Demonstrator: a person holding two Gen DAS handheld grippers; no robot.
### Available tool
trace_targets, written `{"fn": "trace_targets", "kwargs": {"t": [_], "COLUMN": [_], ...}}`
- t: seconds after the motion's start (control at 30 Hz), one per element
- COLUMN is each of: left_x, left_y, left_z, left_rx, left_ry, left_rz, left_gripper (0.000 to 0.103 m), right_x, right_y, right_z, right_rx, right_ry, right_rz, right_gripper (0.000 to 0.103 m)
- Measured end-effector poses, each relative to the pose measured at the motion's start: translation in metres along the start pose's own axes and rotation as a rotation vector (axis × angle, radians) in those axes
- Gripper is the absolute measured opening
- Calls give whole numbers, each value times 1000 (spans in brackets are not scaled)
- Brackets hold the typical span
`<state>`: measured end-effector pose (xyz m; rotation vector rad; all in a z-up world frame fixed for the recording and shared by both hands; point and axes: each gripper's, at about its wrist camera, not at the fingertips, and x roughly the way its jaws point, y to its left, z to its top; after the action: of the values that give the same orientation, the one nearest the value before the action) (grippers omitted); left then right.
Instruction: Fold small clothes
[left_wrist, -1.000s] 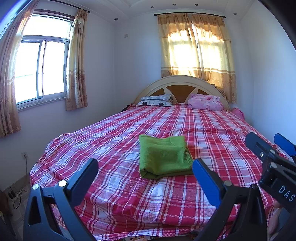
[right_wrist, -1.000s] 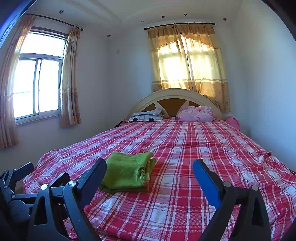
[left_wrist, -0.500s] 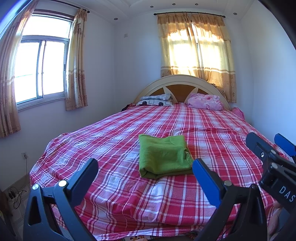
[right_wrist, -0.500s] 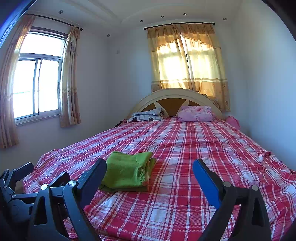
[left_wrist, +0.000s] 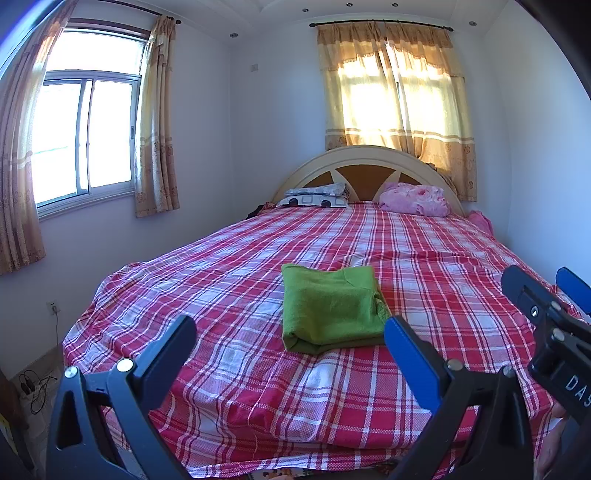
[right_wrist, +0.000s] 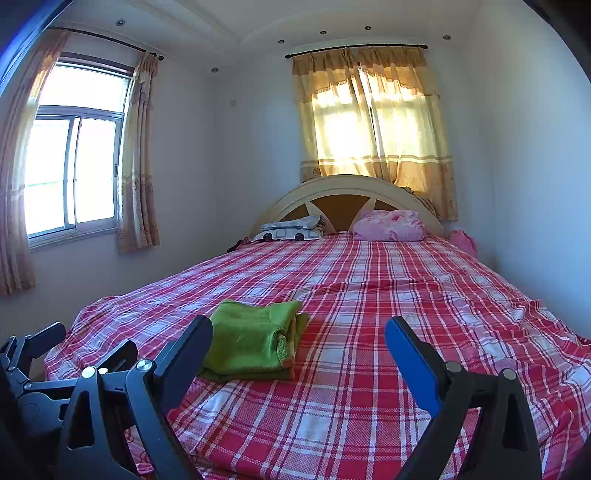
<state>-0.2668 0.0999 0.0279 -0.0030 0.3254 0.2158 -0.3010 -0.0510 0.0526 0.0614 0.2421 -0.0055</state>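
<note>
A green garment (left_wrist: 330, 308) lies folded into a neat rectangle on the red plaid bedspread (left_wrist: 424, 266), near the foot of the bed. It also shows in the right wrist view (right_wrist: 251, 339), left of centre. My left gripper (left_wrist: 290, 339) is open and empty, held back from the bed's foot edge, short of the garment. My right gripper (right_wrist: 299, 339) is open and empty, also back from the edge, with the garment just past its left finger. The right gripper also shows at the right edge of the left wrist view (left_wrist: 546, 291).
The bed fills the room's middle, with pillows (left_wrist: 317, 195) and a pink bundle (left_wrist: 413, 194) at the headboard. Walls stand close on both sides. A window (left_wrist: 85, 133) is on the left wall. Cables and a socket (left_wrist: 37, 384) lie on the floor at left.
</note>
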Motion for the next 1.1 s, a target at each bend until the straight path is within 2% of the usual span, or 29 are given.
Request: {"fn": "trace_targets", "kwargs": {"t": [0.87,1.1], "left_x": [4,12], "left_y": [1,3], "left_z": [1,-1], "left_rx": [-29,-45], "left_ry": [32,73], "left_rz": [13,-37], "left_gripper": [103,103], "right_x": [3,5], "right_y": [0,1], "right_z": [-4,-6], "right_rx": [2,1], "right_ry": [9,17], "right_rz": [-10,-10], "right_gripper": [95,95]}}
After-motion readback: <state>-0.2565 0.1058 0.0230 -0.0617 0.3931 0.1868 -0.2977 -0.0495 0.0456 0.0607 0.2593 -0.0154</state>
